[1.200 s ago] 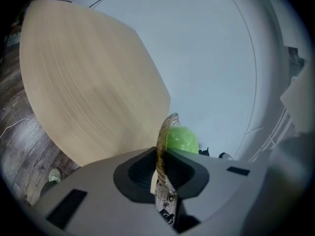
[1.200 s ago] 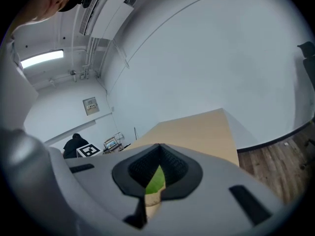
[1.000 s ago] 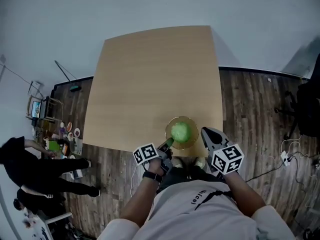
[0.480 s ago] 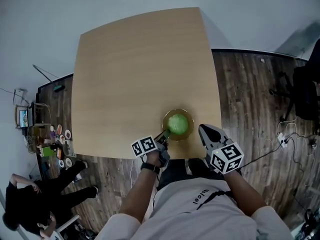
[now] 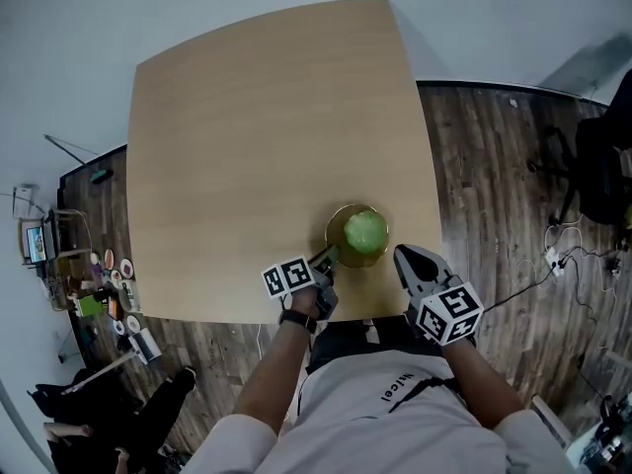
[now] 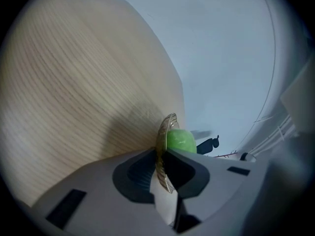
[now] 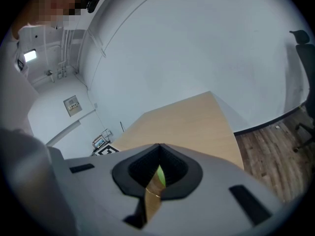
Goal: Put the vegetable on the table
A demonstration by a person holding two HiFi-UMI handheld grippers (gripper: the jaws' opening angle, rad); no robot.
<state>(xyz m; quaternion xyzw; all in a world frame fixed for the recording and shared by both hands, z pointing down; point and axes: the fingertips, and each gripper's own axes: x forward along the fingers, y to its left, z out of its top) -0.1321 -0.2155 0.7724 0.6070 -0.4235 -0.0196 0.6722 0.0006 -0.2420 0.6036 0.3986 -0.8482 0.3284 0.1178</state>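
Note:
A round green vegetable (image 5: 364, 231) lies in a clear amber bowl (image 5: 342, 223) near the front right of the wooden table (image 5: 257, 136). My left gripper (image 5: 329, 257) holds the bowl's near-left rim. In the left gripper view the rim (image 6: 167, 132) runs between the pads of that gripper (image 6: 162, 154), the vegetable (image 6: 181, 140) shows just behind it, and the jaws are opening. My right gripper (image 5: 403, 257) hangs shut to the right of the bowl over the table's front edge, holding nothing. In the right gripper view its tips (image 7: 160, 149) meet.
Dark wood floor surrounds the table. A black chair (image 5: 600, 156) stands at the right and cables (image 5: 558, 257) lie near it. Floor clutter (image 5: 99, 289) sits at the left, and a person in black (image 5: 94, 418) is at the lower left.
The bowl with the vegetable now sits a little further in from the table's front edge, the left gripper still on its rim. The person at the left has moved toward the lower corner.

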